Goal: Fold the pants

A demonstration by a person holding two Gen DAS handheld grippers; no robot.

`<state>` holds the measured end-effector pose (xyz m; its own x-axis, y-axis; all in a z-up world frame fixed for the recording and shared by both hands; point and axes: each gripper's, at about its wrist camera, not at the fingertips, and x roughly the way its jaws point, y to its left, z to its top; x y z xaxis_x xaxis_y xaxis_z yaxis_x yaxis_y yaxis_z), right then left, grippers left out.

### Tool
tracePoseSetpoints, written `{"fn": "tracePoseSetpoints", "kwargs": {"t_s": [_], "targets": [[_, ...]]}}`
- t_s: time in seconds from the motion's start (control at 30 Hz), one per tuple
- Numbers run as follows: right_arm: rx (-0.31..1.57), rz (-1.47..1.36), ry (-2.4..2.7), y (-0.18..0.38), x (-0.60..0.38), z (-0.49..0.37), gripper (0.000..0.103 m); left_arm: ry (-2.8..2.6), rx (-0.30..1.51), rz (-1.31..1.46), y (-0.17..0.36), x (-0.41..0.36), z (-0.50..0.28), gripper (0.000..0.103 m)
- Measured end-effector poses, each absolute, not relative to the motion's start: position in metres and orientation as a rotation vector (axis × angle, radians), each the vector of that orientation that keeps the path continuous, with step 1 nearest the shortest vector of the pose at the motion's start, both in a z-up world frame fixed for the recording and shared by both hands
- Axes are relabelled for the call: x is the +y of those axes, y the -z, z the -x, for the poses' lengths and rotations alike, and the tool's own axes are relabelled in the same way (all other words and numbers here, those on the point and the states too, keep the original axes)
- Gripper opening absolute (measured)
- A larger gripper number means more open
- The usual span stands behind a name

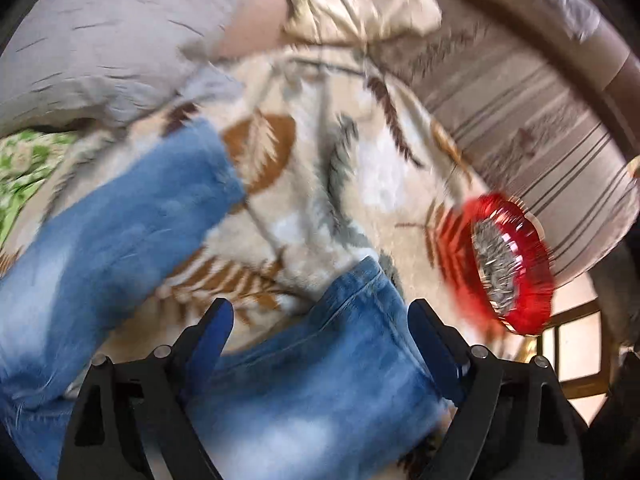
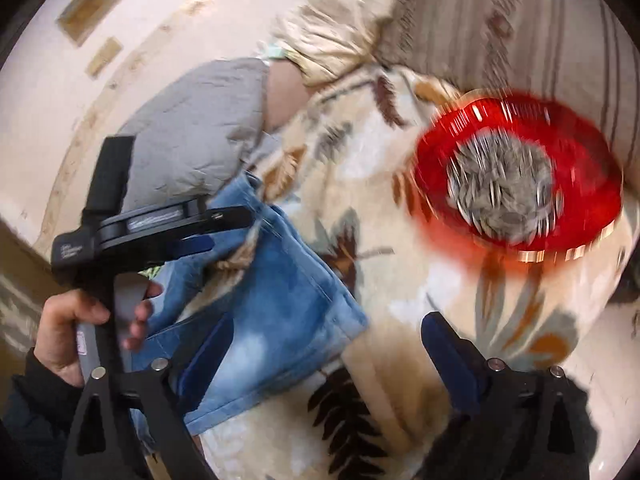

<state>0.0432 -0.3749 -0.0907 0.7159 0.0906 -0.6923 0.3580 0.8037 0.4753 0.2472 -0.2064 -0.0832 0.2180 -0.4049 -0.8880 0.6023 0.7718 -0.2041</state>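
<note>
Right now my left gripper (image 1: pixel 320 344) has its blue-padded fingers (image 1: pixel 212 336) spread wide, nothing clamped; a leg of the blue jeans (image 1: pixel 320 380) lies under the gap but the pads are off the cloth. My right gripper (image 2: pixel 328 356) is equally wide apart, one pad over the denim's edge, the other over bare blanket. The jeans lie on the leaf-patterned blanket (image 1: pixel 360 168), folded into a thick stack in the right view. I see a hand (image 2: pixel 68 328) gripping the left tool's handle. Farther out, a red bowl (image 2: pixel 520 184) of seeds sits near the blanket's edge, and a grey pillow (image 1: pixel 104 44) and cream pillow (image 1: pixel 360 0) rest at the far side.
</note>
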Motion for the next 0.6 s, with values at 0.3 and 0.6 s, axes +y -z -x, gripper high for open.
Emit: {"fn": "tracePoseSetpoints", "kwargs": {"t_s": [0.3,0.6], "targets": [[0.703,-0.441,-0.053,0.057,-0.335,-0.084,0.098,0.505,1.012,0.034,0.025,-0.02,-0.198,0.103],[0.848,-0.246,-0.182,0.053,-0.33,-0.234,0.098,0.252,0.983,0.109,0.066,0.083,-0.164,0.103]]}}
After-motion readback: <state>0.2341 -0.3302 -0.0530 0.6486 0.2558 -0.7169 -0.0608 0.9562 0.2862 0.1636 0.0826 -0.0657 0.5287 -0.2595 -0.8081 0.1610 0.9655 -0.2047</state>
